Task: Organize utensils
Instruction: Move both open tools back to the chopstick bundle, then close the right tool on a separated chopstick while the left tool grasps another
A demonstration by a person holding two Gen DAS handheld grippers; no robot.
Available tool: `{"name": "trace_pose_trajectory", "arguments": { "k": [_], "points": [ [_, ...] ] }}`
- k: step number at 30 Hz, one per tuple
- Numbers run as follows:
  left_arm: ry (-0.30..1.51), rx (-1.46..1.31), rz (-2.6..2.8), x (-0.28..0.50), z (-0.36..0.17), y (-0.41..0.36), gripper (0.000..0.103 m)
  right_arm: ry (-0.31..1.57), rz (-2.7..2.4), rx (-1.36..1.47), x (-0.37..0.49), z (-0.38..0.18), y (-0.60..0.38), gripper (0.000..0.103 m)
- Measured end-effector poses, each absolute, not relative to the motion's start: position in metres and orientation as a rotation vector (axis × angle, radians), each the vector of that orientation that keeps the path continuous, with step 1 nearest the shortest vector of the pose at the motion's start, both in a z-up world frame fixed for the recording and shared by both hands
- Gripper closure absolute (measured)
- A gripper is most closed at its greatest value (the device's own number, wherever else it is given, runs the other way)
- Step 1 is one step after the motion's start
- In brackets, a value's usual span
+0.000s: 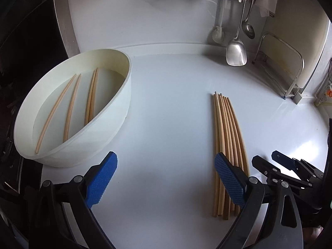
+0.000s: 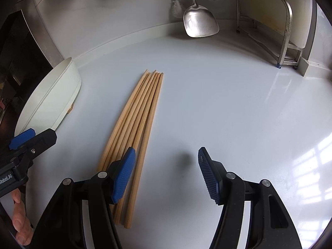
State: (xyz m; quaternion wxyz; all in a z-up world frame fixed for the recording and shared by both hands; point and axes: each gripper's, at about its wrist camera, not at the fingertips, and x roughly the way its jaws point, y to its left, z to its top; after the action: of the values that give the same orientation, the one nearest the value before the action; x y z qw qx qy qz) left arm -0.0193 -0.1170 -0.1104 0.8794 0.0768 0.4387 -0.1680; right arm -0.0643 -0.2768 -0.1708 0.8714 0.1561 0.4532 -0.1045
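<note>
A bundle of several wooden chopsticks (image 1: 227,145) (image 2: 137,122) lies on the white counter. A white oval tub (image 1: 116,112) (image 2: 51,101) stands to its left with several chopsticks (image 1: 71,105) lying in it. My left gripper (image 1: 166,161) is open and holds nothing. It hangs over bare counter between tub and bundle, its right finger (image 1: 228,176) over the bundle's left side. My right gripper (image 2: 166,153) is open too, with only counter between its fingers. Its left finger (image 2: 124,174) sits over the bundle's near end. Each gripper shows in the other's view: right gripper (image 1: 267,158), left gripper (image 2: 22,137).
A steel spatula (image 1: 236,51) (image 2: 199,20) and a ladle (image 1: 249,29) hang against the back wall beside a white brush (image 1: 217,34). A metal rack (image 1: 290,72) (image 2: 286,31) stands at the back right. A person's hand (image 2: 18,217) shows at the lower left.
</note>
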Motion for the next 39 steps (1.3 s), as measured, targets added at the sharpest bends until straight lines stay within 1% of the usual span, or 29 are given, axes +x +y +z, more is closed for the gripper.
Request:
{"name": "trace_pose_trajectory", "arguments": {
  "k": [13,22,23,24,25,26,27,28,30,33,39],
  "points": [
    [0.939,0.130,-0.342,-0.016,-0.119,-0.107,0.010,0.954,-0.282,0.258,-0.052,-0.179,-0.267,0.043],
    [0.963,0.106,-0.349,-0.016,-0.125,-0.114,0.010,0.949,-0.311,0.187,-0.051,-0.182,-0.263,0.043],
    [0.964,0.107,-0.350,-0.017,-0.125,-0.116,0.010,0.943,-0.317,0.185,-0.053,-0.182,-0.263,0.046],
    [0.966,0.112,-0.348,-0.017,-0.126,-0.118,0.010,0.939,-0.314,0.191,-0.053,-0.182,-0.266,0.053],
    [0.969,0.121,-0.343,-0.017,-0.127,-0.121,0.010,0.938,-0.310,0.199,-0.054,-0.183,-0.269,0.058],
    [0.974,0.130,-0.337,-0.017,-0.129,-0.124,0.010,0.933,-0.315,0.196,-0.055,-0.182,-0.270,0.066],
    [0.978,0.135,-0.337,-0.017,-0.130,-0.126,0.010,0.932,-0.313,0.196,-0.055,-0.182,-0.273,0.071],
    [0.981,0.137,-0.339,-0.017,-0.131,-0.128,0.010,0.930,-0.309,0.195,-0.055,-0.182,-0.275,0.073],
    [0.984,0.136,-0.348,-0.018,-0.132,-0.133,0.010,0.933,-0.301,0.198,-0.056,-0.182,-0.279,0.082],
    [0.986,0.138,-0.367,-0.018,-0.135,-0.141,0.010,0.931,-0.299,0.210,-0.058,-0.181,-0.284,0.084],
    [1.004,0.159,-0.391,-0.018,-0.149,-0.159,0.010,0.929,-0.302,0.221,-0.065,-0.179,-0.290,0.084]
  ]
}}
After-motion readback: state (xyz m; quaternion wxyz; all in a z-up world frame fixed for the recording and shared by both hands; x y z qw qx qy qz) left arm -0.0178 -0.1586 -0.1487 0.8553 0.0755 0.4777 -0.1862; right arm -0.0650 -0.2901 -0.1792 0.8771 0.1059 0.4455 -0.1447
